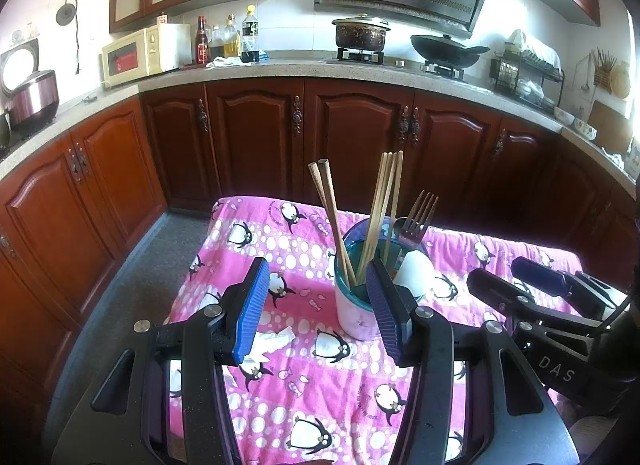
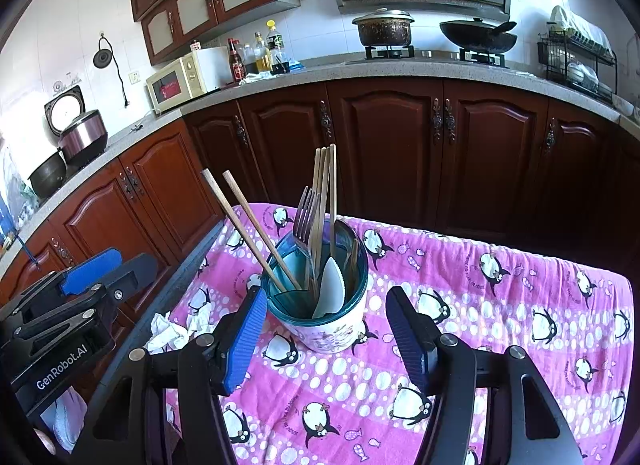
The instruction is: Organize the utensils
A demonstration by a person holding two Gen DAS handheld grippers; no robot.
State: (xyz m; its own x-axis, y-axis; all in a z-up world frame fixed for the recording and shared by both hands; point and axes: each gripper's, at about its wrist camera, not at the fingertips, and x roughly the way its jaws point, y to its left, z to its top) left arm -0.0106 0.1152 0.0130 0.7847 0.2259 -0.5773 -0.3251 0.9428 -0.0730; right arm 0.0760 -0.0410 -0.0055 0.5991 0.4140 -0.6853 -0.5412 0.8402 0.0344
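Observation:
A white utensil holder with a teal rim (image 1: 356,305) (image 2: 324,317) stands on the pink penguin cloth (image 1: 304,389) (image 2: 500,305). It holds several chopsticks (image 1: 382,209) (image 2: 324,193), a metal fork (image 1: 416,221) (image 2: 305,217), a spoon (image 1: 400,227) and a white spoon (image 2: 332,289). My left gripper (image 1: 316,305) is open and empty, just in front of the holder. My right gripper (image 2: 326,337) is open and empty, its fingers either side of the holder's near wall. Each gripper shows in the other's view, the right one (image 1: 536,285) and the left one (image 2: 100,277).
Crumpled white tissue (image 1: 268,345) (image 2: 172,329) lies on the cloth's left edge. Dark wooden kitchen cabinets (image 1: 352,137) (image 2: 400,145) stand behind the table, with a counter carrying a microwave (image 1: 136,53), bottles, a pot (image 2: 384,29) and a wok (image 2: 478,39).

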